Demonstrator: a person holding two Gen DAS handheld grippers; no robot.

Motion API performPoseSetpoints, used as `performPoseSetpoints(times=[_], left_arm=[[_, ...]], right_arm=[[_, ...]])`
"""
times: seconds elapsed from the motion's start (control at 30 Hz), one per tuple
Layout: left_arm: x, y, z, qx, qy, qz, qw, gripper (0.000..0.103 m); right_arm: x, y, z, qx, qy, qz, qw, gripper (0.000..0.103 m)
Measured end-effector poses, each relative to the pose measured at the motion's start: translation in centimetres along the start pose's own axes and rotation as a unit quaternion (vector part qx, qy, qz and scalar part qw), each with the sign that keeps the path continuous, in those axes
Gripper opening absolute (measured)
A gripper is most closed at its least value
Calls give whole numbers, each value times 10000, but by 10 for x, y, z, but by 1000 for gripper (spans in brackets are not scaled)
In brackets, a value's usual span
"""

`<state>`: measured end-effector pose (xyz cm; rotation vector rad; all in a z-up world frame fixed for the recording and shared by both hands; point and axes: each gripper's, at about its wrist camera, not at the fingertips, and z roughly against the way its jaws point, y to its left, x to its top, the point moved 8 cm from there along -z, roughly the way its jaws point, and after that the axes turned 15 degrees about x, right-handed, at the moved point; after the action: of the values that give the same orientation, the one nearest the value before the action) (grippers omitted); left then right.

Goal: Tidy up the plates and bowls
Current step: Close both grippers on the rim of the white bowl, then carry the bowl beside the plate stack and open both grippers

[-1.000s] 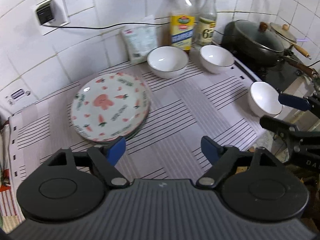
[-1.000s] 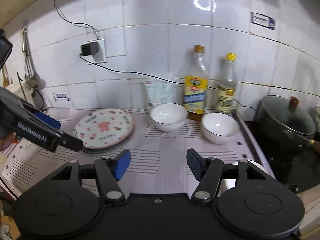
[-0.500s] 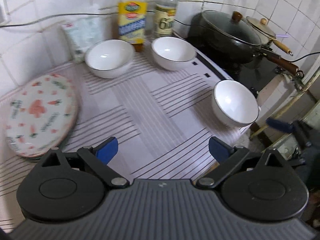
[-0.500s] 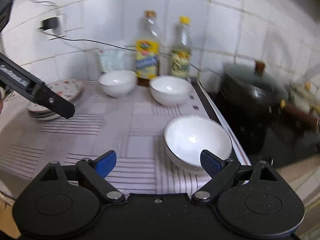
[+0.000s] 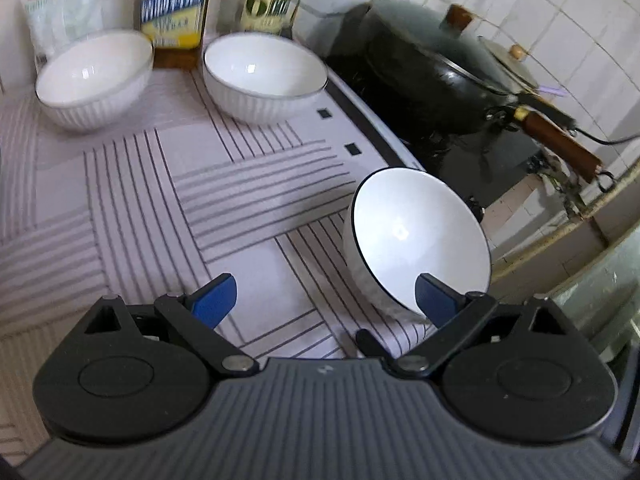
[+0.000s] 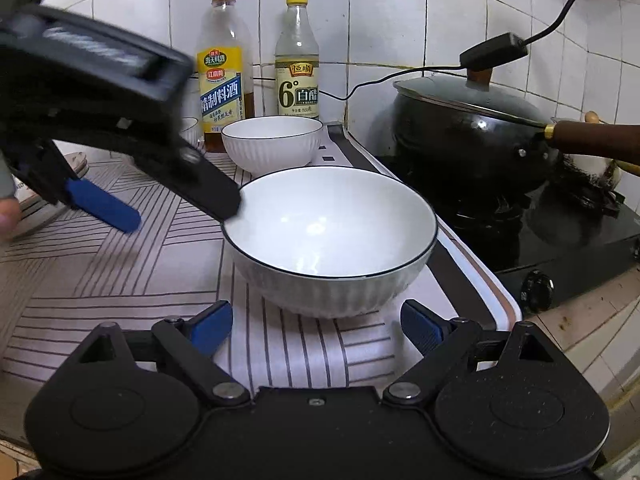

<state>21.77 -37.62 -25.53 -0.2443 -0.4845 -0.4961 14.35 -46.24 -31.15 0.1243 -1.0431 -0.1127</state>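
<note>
Bowl nearest the stove?

Upright on the striped mat (image 5: 248, 184), at its right edge, just beside the black hob (image 6: 560, 232). White, ribbed outside, thin dark rim: near bowl (image 6: 332, 236).

And the left gripper (image 5: 325, 300)?

Released, jaws spread wide. Seen from the right wrist, reaching in from the upper left, one dark finger lying across the near bowl's left rim, the blue-padded one outside it over the mat. Touching the rim or only passing over it: cannot tell. Nothing clamped.

Right gripper (image 6: 316, 326)?

Also released, jaws wide apart. Low over the mat, just in front of the near bowl, with the bowl centred beyond the gap between the blue pads (image 6: 212, 326). Apart from it, gripping nothing.

Other bowls?

Two more of the same kind at the back of the mat: back right bowl (image 5: 264, 76) near the hob's corner, back left bowl (image 5: 94, 76) beside it, each close to the wall. Well apart from the near bowl.

Plates?

Only a sliver of a stack of plates (image 6: 78, 160) at the far left, mostly hidden behind the left gripper.

Behind the bowls?

Yellow-labelled bottle (image 6: 222, 80) and white-labelled bottle (image 6: 297, 72) against the tiles; lidded black pan (image 5: 432, 64) on the hob.
</note>
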Motion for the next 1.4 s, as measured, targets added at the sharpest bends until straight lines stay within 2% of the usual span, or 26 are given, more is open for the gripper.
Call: performPoseSetpoints(times=[0.13, 0.2, 0.23, 0.3, 0.33, 0.4, 0.5, 0.73, 1.0, 1.2, 1.4], left_arm=[[-2, -8, -19, -43, 181, 63, 9998, 90], [-1, -10, -24, -37, 232, 104, 9997, 73], [0, -11, -27, -21, 259, 99, 9996, 69], [3, -12, -30, -57, 246, 113, 9996, 54], [4, -13, -30, -105, 249, 118, 9996, 51], [6, -17, -32, -240, 291, 114, 9992, 31], [8, -22, -30, -167, 181, -21, 9997, 19], [5, -21, -27, -177, 286, -40, 9994, 18], [0, -1, -7, -125, 343, 33, 9993, 18], [-4, 20, 18, 56, 261, 34, 9996, 19], [-9, 58, 47, 230, 234, 300, 9990, 19]], right_arm=[[0, -6, -11, 1, -264, 52, 9996, 94], [1, -8, -14, 14, -367, 59, 9993, 94], [2, -10, -16, 29, -413, 53, 9991, 94], [3, -14, -18, 3, -484, 34, 9988, 94], [4, -15, -20, 19, -481, 46, 9988, 94], [5, -13, -21, 43, -473, 105, 9988, 94], [6, -10, -22, -14, -482, 214, 9986, 95], [7, -4, -19, 26, -398, 222, 9990, 95], [14, 18, -12, 220, -447, 323, 9982, 95], [24, 45, -7, 485, -501, 544, 9961, 95], [38, 84, -4, 885, -492, 868, 9911, 95]])
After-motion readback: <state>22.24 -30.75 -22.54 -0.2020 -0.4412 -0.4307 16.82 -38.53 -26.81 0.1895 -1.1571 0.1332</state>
